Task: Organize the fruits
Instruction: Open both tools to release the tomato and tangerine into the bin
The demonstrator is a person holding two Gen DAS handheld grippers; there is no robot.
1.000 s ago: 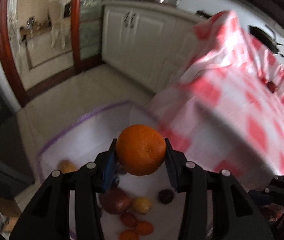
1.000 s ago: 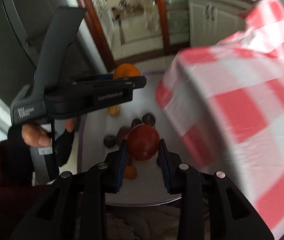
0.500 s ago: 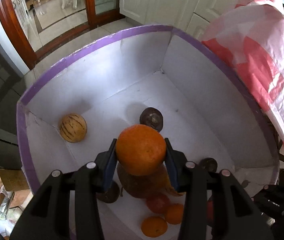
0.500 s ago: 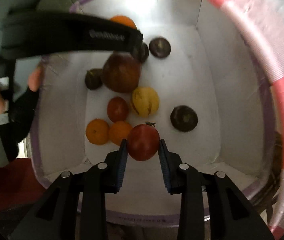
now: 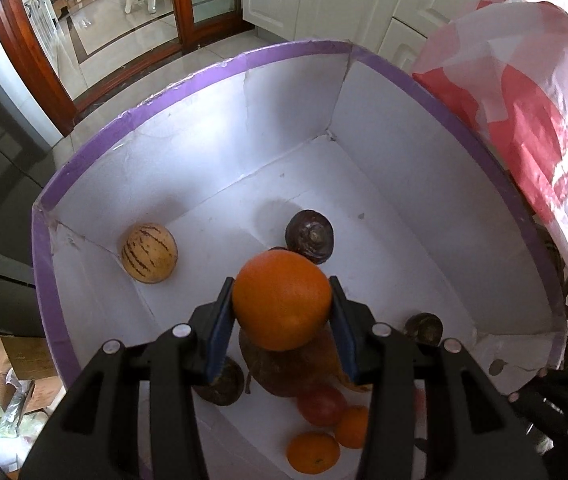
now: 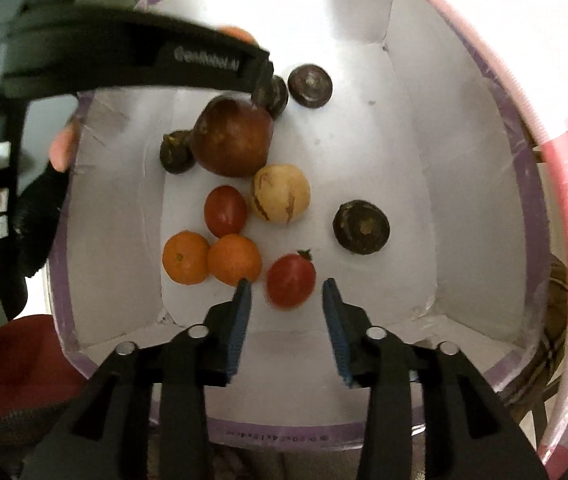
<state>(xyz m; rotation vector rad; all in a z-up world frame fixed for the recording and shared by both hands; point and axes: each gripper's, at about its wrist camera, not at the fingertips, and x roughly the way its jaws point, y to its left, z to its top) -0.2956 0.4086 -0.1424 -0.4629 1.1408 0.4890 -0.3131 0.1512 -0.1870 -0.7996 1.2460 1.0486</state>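
My left gripper (image 5: 282, 312) is shut on a large orange (image 5: 282, 305) and holds it above the floor of a white box with a purple rim (image 5: 188, 80). My right gripper (image 6: 285, 292) is open over the same box (image 6: 479, 200); a red tomato (image 6: 290, 280) sits between and below its fingers, free of the pads. The left gripper's arm (image 6: 132, 60) crosses the top left of the right wrist view, and only a sliver of its orange (image 6: 238, 33) shows.
In the box lie a big reddish-brown fruit (image 6: 234, 136), two small oranges (image 6: 186, 257), a second tomato (image 6: 225, 210), two striped yellow melons (image 6: 280, 193) (image 5: 148, 253) and several dark round fruits (image 6: 361, 227). A red-checked tablecloth (image 5: 531, 92) hangs at the right.
My right gripper has opened and let go of the red tomato, which now sits lower in the box. My left gripper still holds the orange, slightly deeper over the box.
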